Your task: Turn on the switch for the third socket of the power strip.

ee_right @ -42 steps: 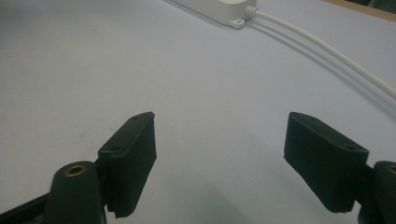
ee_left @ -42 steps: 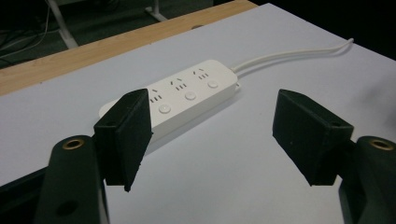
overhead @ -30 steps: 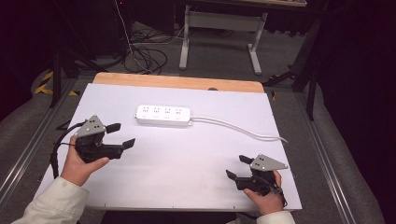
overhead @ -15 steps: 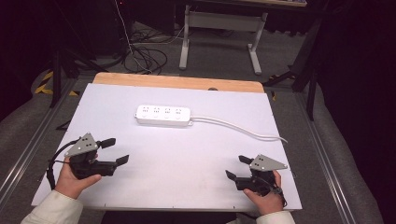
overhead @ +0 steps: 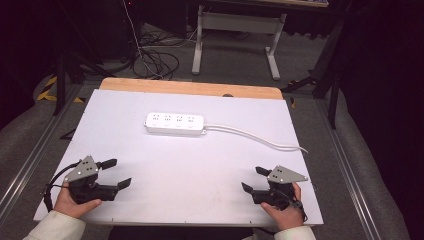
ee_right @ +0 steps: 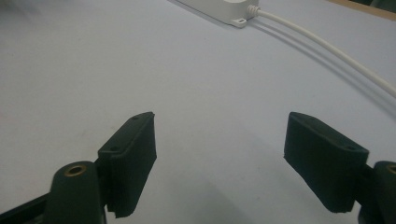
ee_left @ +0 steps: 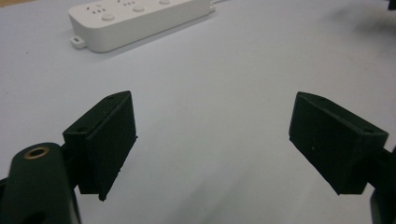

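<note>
A white power strip (overhead: 175,123) lies flat on the far middle of the white tabletop (overhead: 200,165). Its white cable (overhead: 260,137) runs off to the right. My left gripper (overhead: 119,173) rests low at the near left in a hand, well short of the strip. Its jaws have just been opening and stand wide with nothing between them. In the left gripper view the left gripper (ee_left: 212,116) faces bare table, with the power strip (ee_left: 140,21) beyond. My right gripper (overhead: 252,179) sits at the near right, open and empty. From the right gripper (ee_right: 219,126) the strip's end (ee_right: 226,10) and cable (ee_right: 327,51) show ahead.
A wooden strip (overhead: 190,88) borders the table's far edge. Metal rails (overhead: 350,180) run along both sides. Behind the table, loose black cables (overhead: 150,55) lie on the floor beside a desk frame (overhead: 235,30).
My left hand has sunk and drawn back toward the near left edge of the table, its jaws spreading slightly. The right hand and the power strip have kept still.
</note>
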`<state>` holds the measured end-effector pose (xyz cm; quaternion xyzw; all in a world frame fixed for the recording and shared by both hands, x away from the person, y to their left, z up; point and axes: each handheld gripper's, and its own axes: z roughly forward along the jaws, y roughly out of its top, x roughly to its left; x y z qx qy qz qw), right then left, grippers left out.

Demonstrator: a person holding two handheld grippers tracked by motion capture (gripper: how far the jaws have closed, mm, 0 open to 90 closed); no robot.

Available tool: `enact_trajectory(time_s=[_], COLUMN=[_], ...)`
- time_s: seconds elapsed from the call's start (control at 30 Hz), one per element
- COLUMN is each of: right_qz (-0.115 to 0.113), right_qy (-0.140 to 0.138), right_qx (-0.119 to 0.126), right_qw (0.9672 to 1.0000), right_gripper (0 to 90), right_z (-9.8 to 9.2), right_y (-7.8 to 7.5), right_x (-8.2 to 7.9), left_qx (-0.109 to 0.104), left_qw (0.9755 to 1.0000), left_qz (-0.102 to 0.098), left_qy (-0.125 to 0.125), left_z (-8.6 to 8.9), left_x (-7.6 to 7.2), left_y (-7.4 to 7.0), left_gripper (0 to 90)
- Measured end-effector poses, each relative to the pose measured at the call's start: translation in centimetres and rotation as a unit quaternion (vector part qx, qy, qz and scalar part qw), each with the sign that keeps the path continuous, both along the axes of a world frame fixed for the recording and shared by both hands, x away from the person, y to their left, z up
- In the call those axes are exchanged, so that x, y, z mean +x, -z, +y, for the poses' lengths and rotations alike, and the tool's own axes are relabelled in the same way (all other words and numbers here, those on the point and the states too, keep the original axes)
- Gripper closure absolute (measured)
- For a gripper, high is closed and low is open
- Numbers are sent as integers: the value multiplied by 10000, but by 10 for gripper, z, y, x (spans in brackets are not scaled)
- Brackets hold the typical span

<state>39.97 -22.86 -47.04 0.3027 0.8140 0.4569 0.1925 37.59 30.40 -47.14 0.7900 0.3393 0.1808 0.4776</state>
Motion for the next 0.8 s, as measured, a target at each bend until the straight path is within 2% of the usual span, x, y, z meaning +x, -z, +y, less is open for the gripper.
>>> enact_trajectory(time_s=[0.07, 0.17, 0.37, 0.53, 0.67, 0.73, 0.8], right_qz=[8, 3, 11, 40, 47, 50, 53], right_qy=[0, -9, -2, 58, 63, 62, 63], right_qx=[-4, -6, -30, -64, -70, -84, -82], right_qw=[10000, 10000, 10000, 10000, 9999, 9999, 9999], right_gripper=[253, 253, 253, 254, 253, 253, 254], right_z=[0, 0, 1, 0, 0, 0, 0], right_y=[0, 0, 1, 1, 2, 2, 2], right_x=[0, 0, 1, 1, 2, 2, 2], left_qx=[-202, -367, -562, -537, -234, -197, -263], left_qw=[9997, 9991, 9973, 9976, 9990, 9991, 9989], left_qz=[93, 135, 334, 178, -187, -222, -206], left_qy=[-48, -140, -337, -394, -333, -306, -327], left_z=[3, 8, 11, 9, 8, 9, 9], left_x=[-3, -5, -1, -1, -5, -7, -7], left_y=[3, 5, 7, 5, 1, 1, 1], left_gripper=[152, 152, 154, 154, 160, 165, 158])
